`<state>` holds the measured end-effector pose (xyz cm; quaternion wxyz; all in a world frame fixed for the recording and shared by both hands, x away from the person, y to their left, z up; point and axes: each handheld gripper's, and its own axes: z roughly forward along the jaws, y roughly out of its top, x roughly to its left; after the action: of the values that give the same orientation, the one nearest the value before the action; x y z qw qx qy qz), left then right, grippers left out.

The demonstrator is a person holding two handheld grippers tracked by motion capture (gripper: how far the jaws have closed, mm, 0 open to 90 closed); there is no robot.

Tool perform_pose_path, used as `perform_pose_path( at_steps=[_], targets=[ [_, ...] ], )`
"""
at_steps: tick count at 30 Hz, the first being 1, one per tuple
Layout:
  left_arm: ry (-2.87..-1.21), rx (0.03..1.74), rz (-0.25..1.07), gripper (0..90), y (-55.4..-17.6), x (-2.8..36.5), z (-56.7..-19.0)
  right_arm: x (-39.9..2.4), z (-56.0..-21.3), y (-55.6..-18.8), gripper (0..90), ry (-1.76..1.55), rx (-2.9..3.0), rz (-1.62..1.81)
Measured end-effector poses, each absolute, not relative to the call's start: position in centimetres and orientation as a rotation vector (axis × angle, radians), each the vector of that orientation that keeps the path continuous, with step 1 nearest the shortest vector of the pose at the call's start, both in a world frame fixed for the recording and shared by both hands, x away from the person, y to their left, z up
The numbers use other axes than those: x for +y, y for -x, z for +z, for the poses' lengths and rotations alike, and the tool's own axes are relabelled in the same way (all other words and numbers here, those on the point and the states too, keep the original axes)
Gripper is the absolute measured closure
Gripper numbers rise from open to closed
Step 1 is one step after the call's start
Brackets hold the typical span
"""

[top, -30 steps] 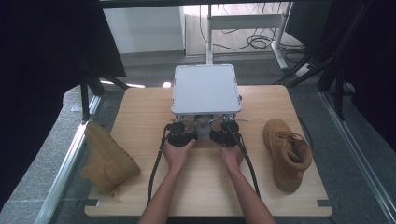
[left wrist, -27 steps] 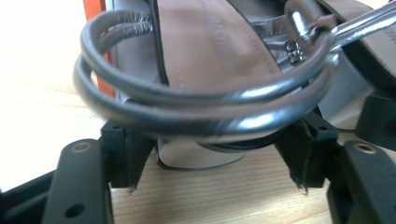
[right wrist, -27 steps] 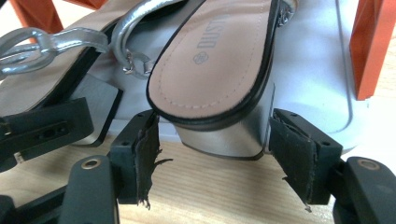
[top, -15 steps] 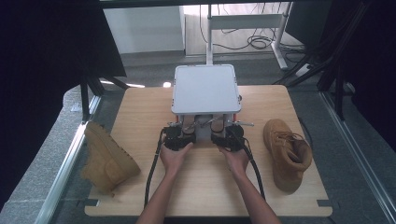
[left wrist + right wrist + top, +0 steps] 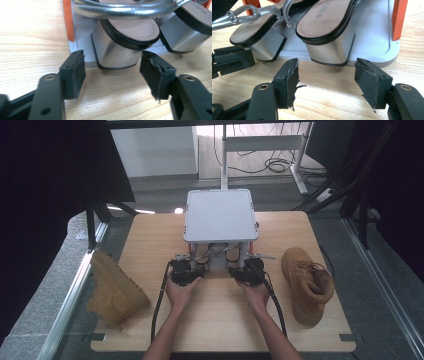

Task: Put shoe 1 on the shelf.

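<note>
left gripper (image 5: 112,75) wide apart, empty, facing sandal heel (image 5: 117,53); right gripper (image 5: 327,82) likewise

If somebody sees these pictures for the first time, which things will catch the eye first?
Two silver block-heeled sandals stand on the low shelf of a grey rack at the table's far middle. In front of them the left gripper and the right gripper stand open, each facing a heel. A tan boot lies at the left edge; another tan boot stands at the right.

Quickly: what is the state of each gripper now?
Left gripper: jaws open, holding nothing, just closing a little.
Right gripper: jaws open, holding nothing, just closing a little.
</note>
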<state>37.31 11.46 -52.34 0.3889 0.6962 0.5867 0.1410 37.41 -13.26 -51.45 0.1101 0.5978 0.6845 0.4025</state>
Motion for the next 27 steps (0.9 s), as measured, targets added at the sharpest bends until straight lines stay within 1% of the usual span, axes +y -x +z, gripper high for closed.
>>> perform_pose_path(
  at_steps=[4,10,13,21,25,27],
  targets=[
    [-1.779,1.47,0.365,45.4,-37.2,11.3,-52.3,-13.4,-51.5,-37.4,39.5,-1.743,2.016,1.178],
    [-1.779,1.454,0.365,50.3,-37.2,11.0,-52.3,-13.5,-51.5,-37.4,44.3,-1.738,2.022,1.186],
    [-1.78,1.453,0.364,53.9,-37.2,10.7,-52.2,-13.6,-51.6,-37.3,44.9,-1.734,2.032,1.188],
    [-1.78,1.452,0.359,54.3,-37.4,10.1,-52.2,-13.6,-51.7,-37.3,45.3,-1.734,2.038,1.191],
    [-1.777,1.455,0.363,51.9,-37.3,10.3,-52.2,-13.7,-51.9,-37.2,45.5,-1.732,2.04,1.188],
    [-1.779,1.45,0.369,52.4,-37.2,10.6,-52.1,-13.8,-51.9,-37.2,48.1,-1.727,2.037,1.174]
  ],
)
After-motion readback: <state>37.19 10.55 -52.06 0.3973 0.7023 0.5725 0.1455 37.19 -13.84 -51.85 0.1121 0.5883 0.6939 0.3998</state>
